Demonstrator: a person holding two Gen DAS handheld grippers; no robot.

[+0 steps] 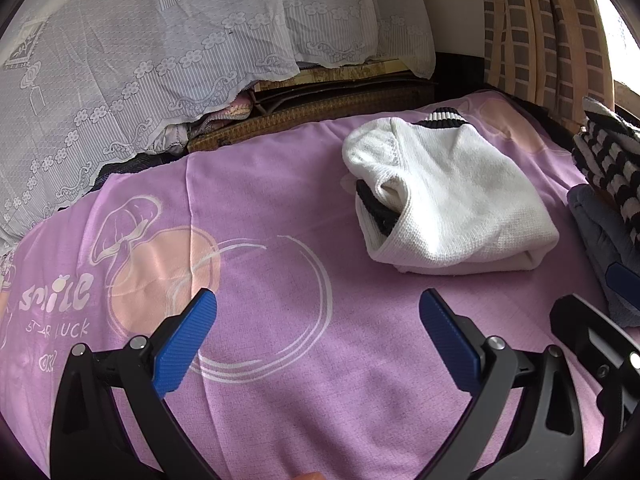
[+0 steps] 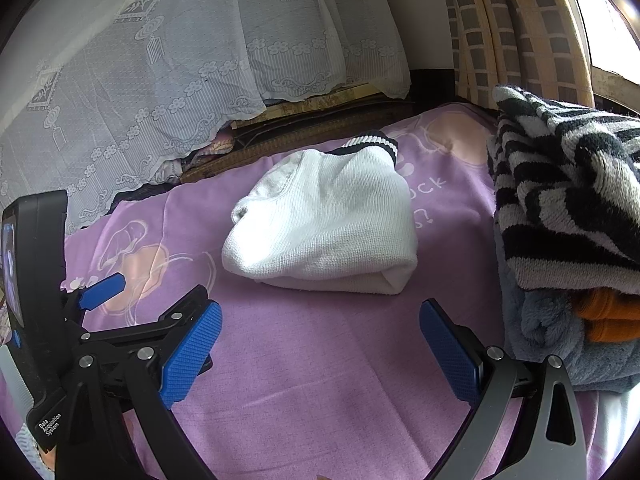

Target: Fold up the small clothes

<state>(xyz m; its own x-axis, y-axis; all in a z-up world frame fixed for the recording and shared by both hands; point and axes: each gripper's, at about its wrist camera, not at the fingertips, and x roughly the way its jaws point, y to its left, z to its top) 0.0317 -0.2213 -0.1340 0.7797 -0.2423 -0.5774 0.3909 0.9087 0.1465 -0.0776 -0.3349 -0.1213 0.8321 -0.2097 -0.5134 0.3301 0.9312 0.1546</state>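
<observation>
A folded white knit garment (image 1: 448, 196) with black-and-white striped trim lies on the purple bedsheet (image 1: 280, 272); it also shows in the right wrist view (image 2: 324, 224). My left gripper (image 1: 318, 304) is open and empty, hovering over the sheet below and left of the garment. My right gripper (image 2: 320, 312) is open and empty, just in front of the garment. The left gripper's body (image 2: 100, 320) shows at the left of the right wrist view. The right gripper's frame (image 1: 600, 344) shows at the right of the left wrist view.
A stack of clothes sits at the right: a black-and-white striped knit (image 2: 568, 192) on top, an orange piece (image 2: 608, 316) and a grey fleece (image 2: 552, 340) below. White lace fabric (image 1: 120, 80) covers things behind the bed. A checked curtain (image 1: 544, 28) hangs at the back right.
</observation>
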